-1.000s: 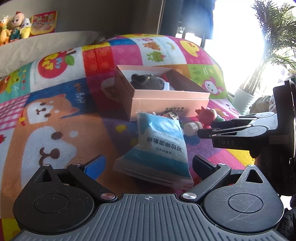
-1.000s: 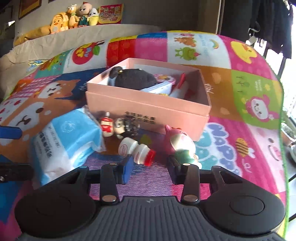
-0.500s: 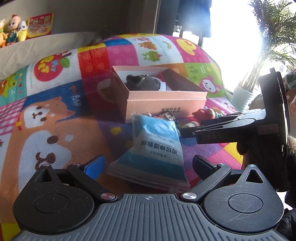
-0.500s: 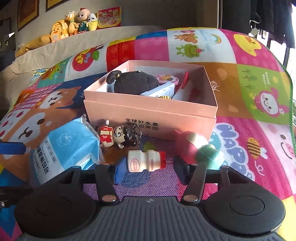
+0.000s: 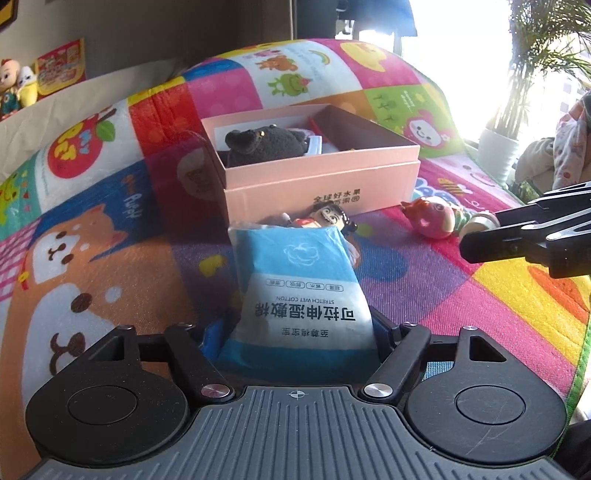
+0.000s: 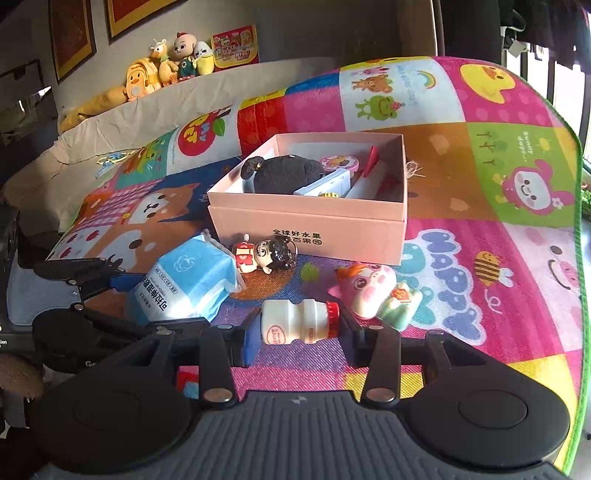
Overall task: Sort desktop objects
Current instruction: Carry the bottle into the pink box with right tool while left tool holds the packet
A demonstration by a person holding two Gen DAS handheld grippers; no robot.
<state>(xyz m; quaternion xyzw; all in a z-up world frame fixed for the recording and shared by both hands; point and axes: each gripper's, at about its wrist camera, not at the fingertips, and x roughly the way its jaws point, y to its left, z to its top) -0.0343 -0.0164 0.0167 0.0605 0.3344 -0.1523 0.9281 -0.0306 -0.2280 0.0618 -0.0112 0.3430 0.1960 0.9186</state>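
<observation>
On the patchwork play mat (image 6: 480, 155), both grippers closing: left gripper (image 5: 299, 332) around wipes pack (image 5: 299, 295), right gripper (image 6: 299, 332) around bottle (image 6: 295, 321).

You work over a patchwork play mat (image 6: 491, 229) with cartoon animals, edged in green on the right. A beige sofa back (image 6: 155, 110) runs behind it at left, with plush toys (image 6: 166, 66) and a red card (image 6: 235, 47) lined along its top. Framed pictures (image 6: 70, 33) hang on the grey wall above. Strong daylight floods through the window (image 5: 454, 55) at right, washing out detail. A potted palm (image 5: 532, 62) stands in a white pot by the glass. Dark clothes (image 6: 543, 26) hang near the window.
</observation>
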